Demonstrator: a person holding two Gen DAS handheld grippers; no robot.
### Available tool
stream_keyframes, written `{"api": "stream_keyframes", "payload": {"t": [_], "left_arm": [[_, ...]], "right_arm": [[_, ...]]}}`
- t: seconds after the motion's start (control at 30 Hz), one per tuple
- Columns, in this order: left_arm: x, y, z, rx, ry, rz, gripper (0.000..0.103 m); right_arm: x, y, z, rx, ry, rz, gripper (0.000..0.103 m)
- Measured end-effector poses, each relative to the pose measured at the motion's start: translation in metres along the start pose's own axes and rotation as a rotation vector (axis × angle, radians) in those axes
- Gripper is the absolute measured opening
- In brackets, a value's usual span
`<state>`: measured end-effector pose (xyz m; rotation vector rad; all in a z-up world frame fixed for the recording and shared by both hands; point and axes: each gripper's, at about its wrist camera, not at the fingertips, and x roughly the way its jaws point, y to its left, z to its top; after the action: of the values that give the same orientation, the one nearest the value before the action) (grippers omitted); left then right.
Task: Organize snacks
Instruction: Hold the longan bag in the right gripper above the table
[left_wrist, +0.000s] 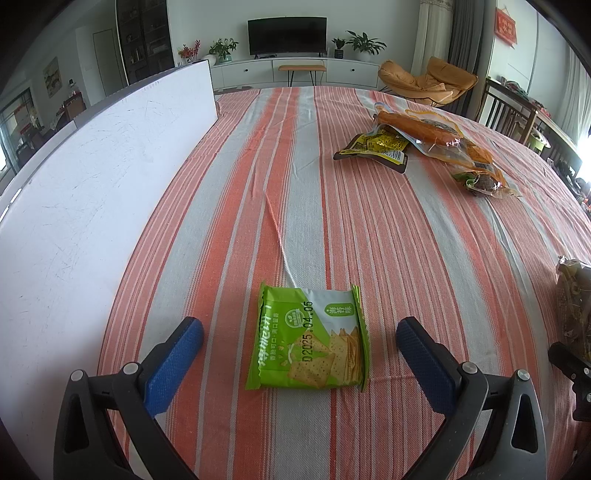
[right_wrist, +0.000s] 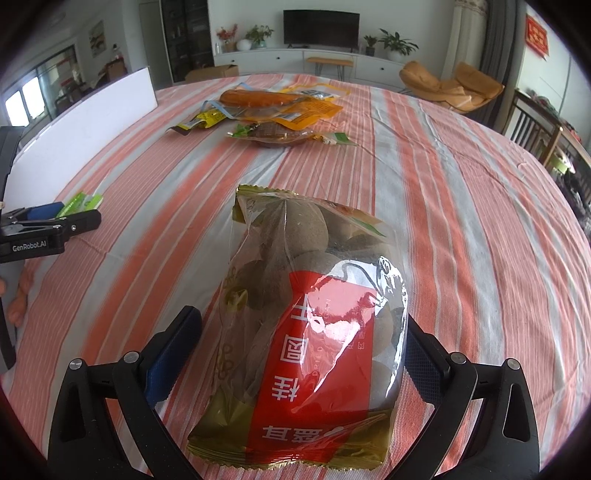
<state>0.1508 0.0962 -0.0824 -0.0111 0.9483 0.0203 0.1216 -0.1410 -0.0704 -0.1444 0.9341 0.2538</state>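
Straddling the green cracker packet (left_wrist: 308, 338), the left gripper (left_wrist: 299, 341) has its jaws wide, touching nothing; the packet lies flat on the striped bench (left_wrist: 369, 229). The right gripper (right_wrist: 301, 332) brackets a clear bag of dried longan (right_wrist: 306, 325), jaws wide around it, seemingly not pinching yet. Crinkly film could slip or burst if squeezed hard. Farther off, a pile of snack pouches (right_wrist: 273, 110) lies beside a white board (left_wrist: 92, 177); no container shows.
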Motion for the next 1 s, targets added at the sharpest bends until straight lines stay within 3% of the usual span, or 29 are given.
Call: {"api": "stream_keyframes", "payload": {"t": [1.0], "left_arm": [[0.0002,0.0001,0.0001,-0.001,0.000,0.000,0.103]], "right_arm": [[-0.0020,0.0013,-0.0019,-0.004,0.000,0.008,0.103]]}}
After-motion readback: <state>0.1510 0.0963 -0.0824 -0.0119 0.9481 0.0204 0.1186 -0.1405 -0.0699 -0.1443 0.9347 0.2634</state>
